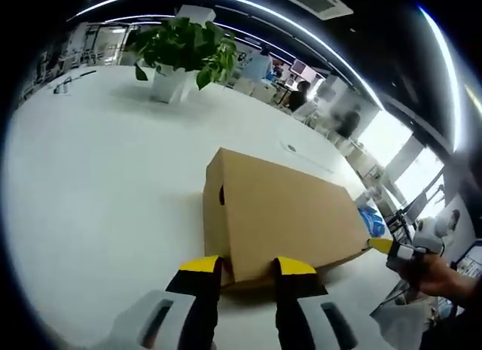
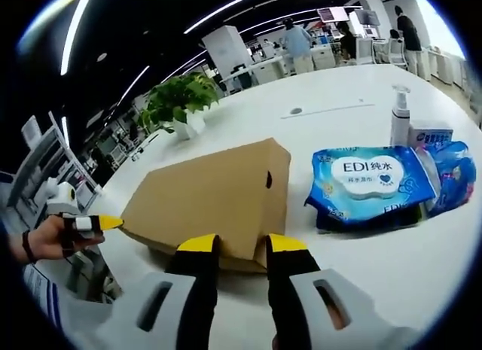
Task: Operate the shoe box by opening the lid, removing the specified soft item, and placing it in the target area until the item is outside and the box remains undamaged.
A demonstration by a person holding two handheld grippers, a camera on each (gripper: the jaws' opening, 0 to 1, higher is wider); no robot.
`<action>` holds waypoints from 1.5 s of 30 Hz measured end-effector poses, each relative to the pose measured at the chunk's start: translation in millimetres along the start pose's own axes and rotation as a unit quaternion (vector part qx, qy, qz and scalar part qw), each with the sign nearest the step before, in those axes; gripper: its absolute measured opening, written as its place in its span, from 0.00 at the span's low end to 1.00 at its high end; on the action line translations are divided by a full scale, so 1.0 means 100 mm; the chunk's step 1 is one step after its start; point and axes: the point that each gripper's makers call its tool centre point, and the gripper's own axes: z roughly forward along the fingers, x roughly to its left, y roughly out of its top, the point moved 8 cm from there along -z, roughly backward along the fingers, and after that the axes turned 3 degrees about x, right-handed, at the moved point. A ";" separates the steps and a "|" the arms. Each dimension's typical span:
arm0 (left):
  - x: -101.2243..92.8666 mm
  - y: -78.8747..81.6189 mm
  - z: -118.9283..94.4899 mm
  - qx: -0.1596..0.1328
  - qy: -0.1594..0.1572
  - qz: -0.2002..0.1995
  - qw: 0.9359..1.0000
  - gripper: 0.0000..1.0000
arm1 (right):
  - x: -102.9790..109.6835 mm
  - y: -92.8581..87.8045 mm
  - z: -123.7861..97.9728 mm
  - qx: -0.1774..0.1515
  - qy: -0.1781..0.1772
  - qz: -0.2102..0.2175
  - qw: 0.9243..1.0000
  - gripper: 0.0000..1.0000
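Note:
A closed brown cardboard shoe box lies on the white table, with a small hole in its end wall. My left gripper is open, its yellow-tipped jaws straddling the box's near corner. From the opposite end, my right gripper is open too, and the box's other corner lies between its jaws. The right gripper, held by a hand, appears at the box's far right corner in the left gripper view. The left gripper appears at the box's left corner in the right gripper view.
A potted plant stands far back on the table. Blue wet-wipe packs, a pump bottle and a small carton lie to the right of the box. People stand at desks beyond the table.

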 end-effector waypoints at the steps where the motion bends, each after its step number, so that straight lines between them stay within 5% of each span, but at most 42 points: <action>1: 0.01 0.04 0.04 0.002 -0.003 0.001 1.000 0.28 | -0.01 0.02 0.02 0.001 -0.002 0.001 1.000 0.23; 16: -0.05 0.52 0.51 0.015 -0.013 0.013 1.000 0.28 | -0.23 0.38 0.26 0.001 -0.026 0.009 1.000 0.22; 31: -0.09 0.53 0.53 0.016 -0.010 0.017 1.000 0.28 | -0.28 0.41 0.26 0.003 -0.026 0.006 1.000 0.22; 34: -0.14 0.49 0.45 0.013 -0.011 0.044 0.999 0.27 | -0.31 0.43 0.12 -0.005 -0.033 -0.017 0.999 0.22; 39: -0.25 0.41 0.28 0.005 -0.011 0.100 0.995 0.36 | -0.48 0.38 -0.30 -0.035 -0.031 -0.023 0.999 0.36; 45: -0.57 0.20 0.03 0.001 -0.025 0.182 0.983 0.44 | -0.69 0.15 -0.88 -0.048 -0.065 -0.034 0.996 0.39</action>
